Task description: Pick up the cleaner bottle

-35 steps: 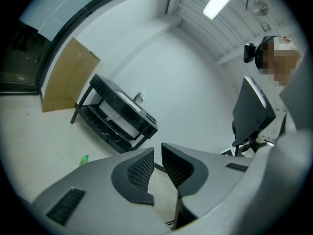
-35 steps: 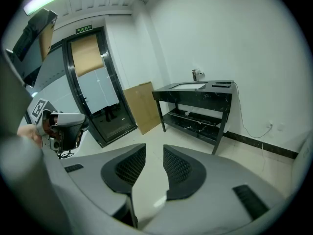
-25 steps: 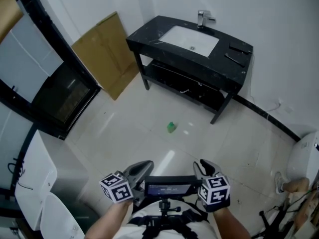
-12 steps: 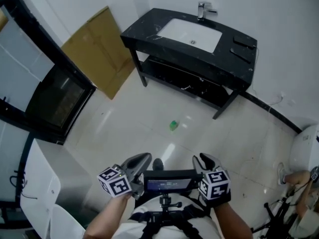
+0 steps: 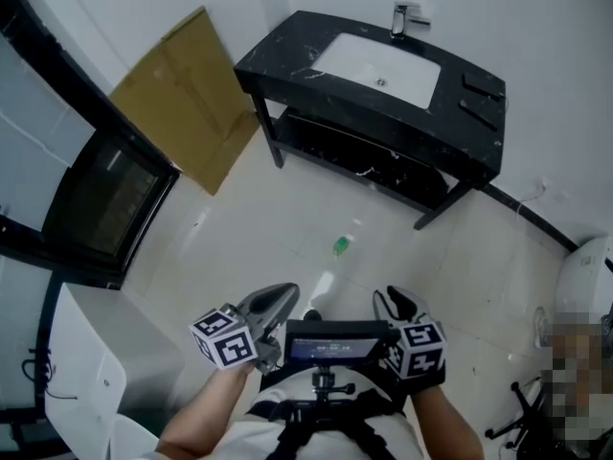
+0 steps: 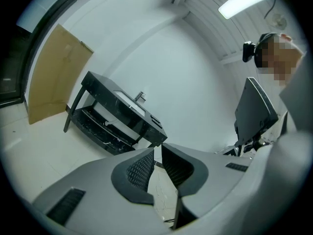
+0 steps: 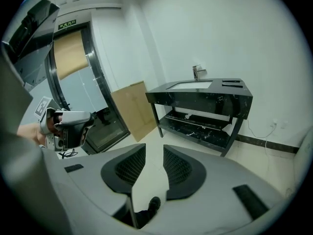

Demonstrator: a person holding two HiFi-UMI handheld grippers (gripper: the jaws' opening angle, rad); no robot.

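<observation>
a black washstand [image 5: 421,127] is set against the white wall [image 5: 556,36], well ahead of the jaws. a cardboard sheet [image 5: 182,94] is leaned ahead and left of them.

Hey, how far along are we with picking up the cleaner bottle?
Done: nothing yet. In hand: nothing. The left gripper and right gripper are both empty, jaws slightly apart. Left: a small green object, possibly the bottle but too small to confirm, sits on the floor before the black sink stand. Reaching, gripping and lifting it all remain.

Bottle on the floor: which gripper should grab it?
Right, marginally. The bottle lies midway ahead of both, but the right gripper tilts floorward with wider jaws; the left gripper is barely open.
</observation>
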